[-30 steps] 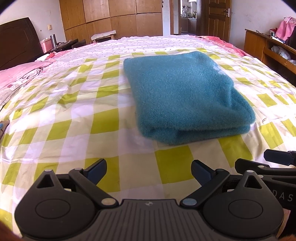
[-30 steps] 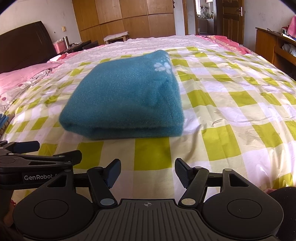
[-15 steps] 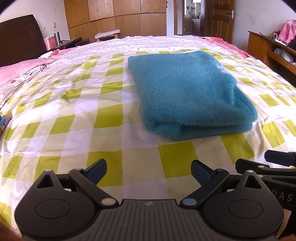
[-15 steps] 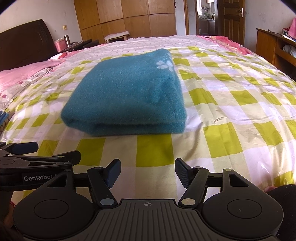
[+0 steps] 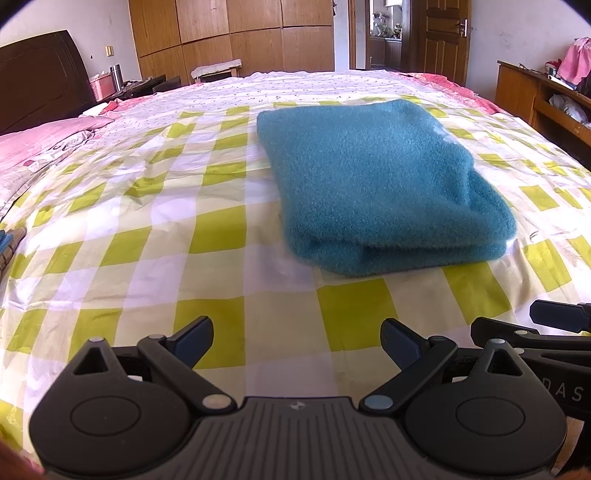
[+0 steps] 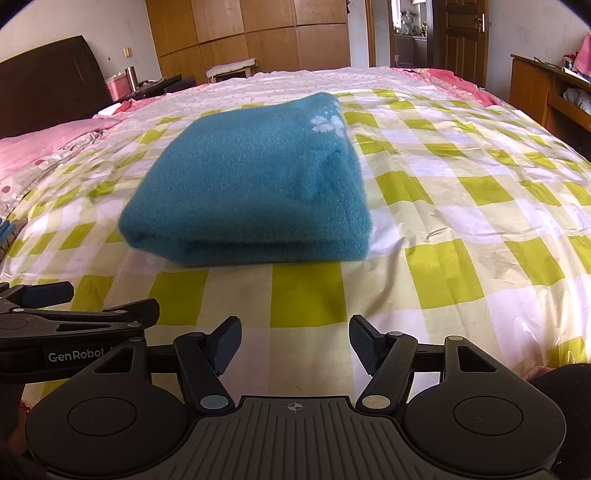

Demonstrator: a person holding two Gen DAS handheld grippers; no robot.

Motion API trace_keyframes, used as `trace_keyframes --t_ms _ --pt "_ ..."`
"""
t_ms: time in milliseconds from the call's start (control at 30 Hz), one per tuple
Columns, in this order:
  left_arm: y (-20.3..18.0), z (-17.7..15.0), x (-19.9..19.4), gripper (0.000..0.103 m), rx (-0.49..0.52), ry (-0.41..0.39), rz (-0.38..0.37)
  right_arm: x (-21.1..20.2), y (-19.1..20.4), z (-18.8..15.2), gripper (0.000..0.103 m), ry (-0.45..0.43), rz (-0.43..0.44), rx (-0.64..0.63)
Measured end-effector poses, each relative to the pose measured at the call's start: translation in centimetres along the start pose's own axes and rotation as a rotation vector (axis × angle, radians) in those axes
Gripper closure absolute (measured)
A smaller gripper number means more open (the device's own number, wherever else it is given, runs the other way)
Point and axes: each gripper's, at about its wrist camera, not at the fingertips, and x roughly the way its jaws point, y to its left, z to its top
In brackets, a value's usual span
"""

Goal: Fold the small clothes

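Reading "GenRobot" in white letters is possible on the side of the left tongs (image 6: 48,295) where they enter the right wrist view at the left edge; in the left wrist view the right tongs (image 5: 561,317) show at the right edge, and their side carries the partial letters "DAS", cut off by the frame. No other writing can be made out.

The left tongs (image 5: 297,341) are released, their blue-padded fingers spread wide with nothing between them; they hang over the checked sheet without touching the garment. The right tongs (image 6: 294,343) are likewise released and empty, their two pads apart above a yellow-green square of the sheet. The two tools sit side by side at the near edge of the bed.

The folded teal garment (image 5: 380,184) lies on the bed sheet (image 5: 155,236), a cover of yellow-green and white checks. It is a fuzzy, fleece-like piece folded into a thick rectangle, with its layered edge facing the cameras. In the right wrist view the folded teal garment (image 6: 255,184) sits straight ahead of the tongs and apart from them, and a white flower-shaped mark (image 6: 327,123) shows near its far right corner. A dark headboard (image 6: 48,81) stands at the left, and wooden wardrobes (image 5: 229,33) line the far wall.
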Motion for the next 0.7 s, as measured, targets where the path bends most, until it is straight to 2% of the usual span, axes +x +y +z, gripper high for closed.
trace_keyframes --t_ms 700 --pt "0.02 -0.17 0.04 0.004 0.002 0.002 -0.002 0.1 -0.02 -0.27 0.038 0.006 0.0 0.005"
